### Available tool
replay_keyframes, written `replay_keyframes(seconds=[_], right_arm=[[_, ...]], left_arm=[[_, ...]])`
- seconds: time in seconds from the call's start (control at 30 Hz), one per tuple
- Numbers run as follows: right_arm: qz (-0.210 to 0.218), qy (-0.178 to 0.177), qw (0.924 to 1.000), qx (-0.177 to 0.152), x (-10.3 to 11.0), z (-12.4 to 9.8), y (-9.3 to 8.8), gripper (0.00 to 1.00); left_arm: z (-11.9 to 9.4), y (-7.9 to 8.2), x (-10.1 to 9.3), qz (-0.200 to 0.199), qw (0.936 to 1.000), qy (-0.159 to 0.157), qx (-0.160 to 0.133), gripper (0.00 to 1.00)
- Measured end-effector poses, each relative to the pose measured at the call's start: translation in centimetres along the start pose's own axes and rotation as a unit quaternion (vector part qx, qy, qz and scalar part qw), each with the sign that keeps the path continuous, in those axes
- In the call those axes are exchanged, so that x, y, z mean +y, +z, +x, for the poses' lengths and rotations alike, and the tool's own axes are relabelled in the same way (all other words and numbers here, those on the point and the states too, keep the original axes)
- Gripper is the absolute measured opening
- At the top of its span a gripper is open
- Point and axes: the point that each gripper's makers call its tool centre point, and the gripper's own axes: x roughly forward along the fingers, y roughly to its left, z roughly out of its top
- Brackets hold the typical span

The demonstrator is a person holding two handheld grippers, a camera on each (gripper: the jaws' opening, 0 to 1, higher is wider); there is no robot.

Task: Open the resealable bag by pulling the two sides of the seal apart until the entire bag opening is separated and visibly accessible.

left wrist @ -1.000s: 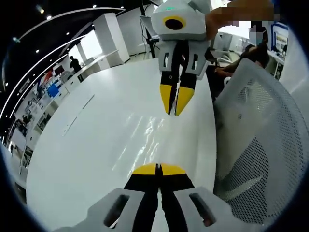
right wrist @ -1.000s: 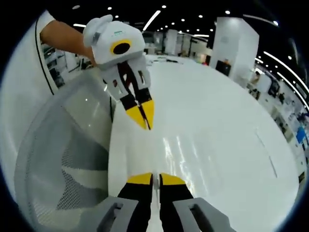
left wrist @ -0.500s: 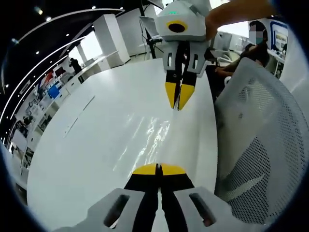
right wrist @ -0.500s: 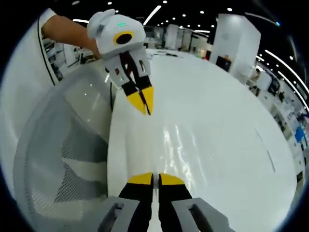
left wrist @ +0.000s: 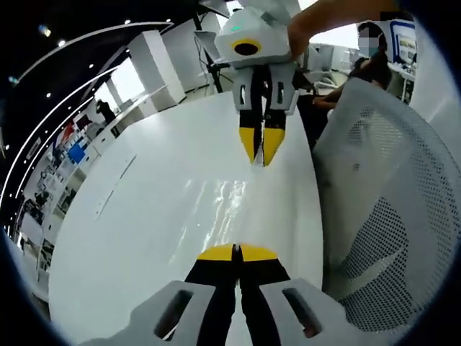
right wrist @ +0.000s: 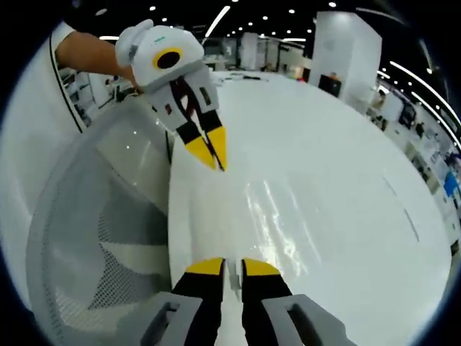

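- We see the left claw (left wrist: 238, 251) at the bottom of the left gripper view, its 2 yellow tips pressed together with no gap.
- The right claw (left wrist: 261, 153) comes down from the top of that view, tips narrow and almost meeting, gripped by a hand (left wrist: 317, 18) that is cut off at the edge.
- The bag (left wrist: 227, 205) is clear and hard to make out. We read it only as a streak of rippled glare running between the 2 claws, over the white surface (left wrist: 144, 216).
- Its seal, outline and opening are too faint for us to trace, so we cannot tell whether the 2 sides are apart.
- In the right gripper view the right claw shows a thin slit between its tips, with a pale sliver in it that looks like the bag's edge.
- There the left claw points down from the upper left, tips narrow, and the film seems to start at them. The pinch itself is too small to confirm.
- A white mesh chair (left wrist: 374, 216) stands beside the surface, partly cut off by the edge of each view.
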Motion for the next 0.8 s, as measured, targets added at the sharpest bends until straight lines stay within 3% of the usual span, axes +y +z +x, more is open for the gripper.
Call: replay_keyframes(seconds=[0.4, 0.43, 0.47, 0.5, 0.53, 0.57, 0.63, 0.67, 0.8], right_arm=[[0.008, -0.008, 0.9998, 0.015, -0.1, -0.8, -2.0, 0.06], [0.022, -0.005, 0.9997, 0.003, 0.0, -0.8, -1.7, 0.06], [0.013, -0.010, 0.9998, 0.011, 0.1, -0.8, -2.0, 0.06], [0.032, -0.002, 0.9994, 0.017, 0.4, -0.6, -2.2, 0.06], [0.020, -0.007, 0.9995, 0.021, 0.5, -0.6, -2.3, 0.06], [0.043, 0.010, 0.9990, 0.010, 1.0, -0.5, -1.8, 0.06], [0.048, 0.015, 0.9987, -0.004, 1.0, -0.5, -0.8, 0.06], [0.050, 0.018, 0.9984, -0.020, 1.1, -0.6, 0.6, 0.06], [0.048, 0.015, 0.9982, -0.033, 0.6, -0.7, 1.7, 0.05]], left_arm=[[-0.1, -0.2, 0.2, -0.001, 1.0000, 0.003, -0.001, 0.00], [-0.1, 0.1, -0.1, 0.001, 1.0000, -0.002, -0.006, 0.00], [0.1, 0.4, -0.3, 0.006, 1.0000, -0.001, -0.005, 0.00], [0.3, 0.2, -0.5, 0.004, 1.0000, -0.006, 0.002, 0.00], [0.2, 0.2, -0.7, 0.019, 0.9998, -0.006, -0.008, 0.00], [0.3, 0.5, -0.9, 0.056, 0.9982, -0.003, -0.022, 0.00], [0.5, 0.4, -1.0, 0.056, 0.9982, -0.003, -0.018, 0.00], [0.5, 0.3, -1.0, 0.063, 0.9979, -0.004, -0.017, 0.00], [0.6, 0.2, -0.9, 0.069, 0.9975, -0.003, -0.015, 0.00]])
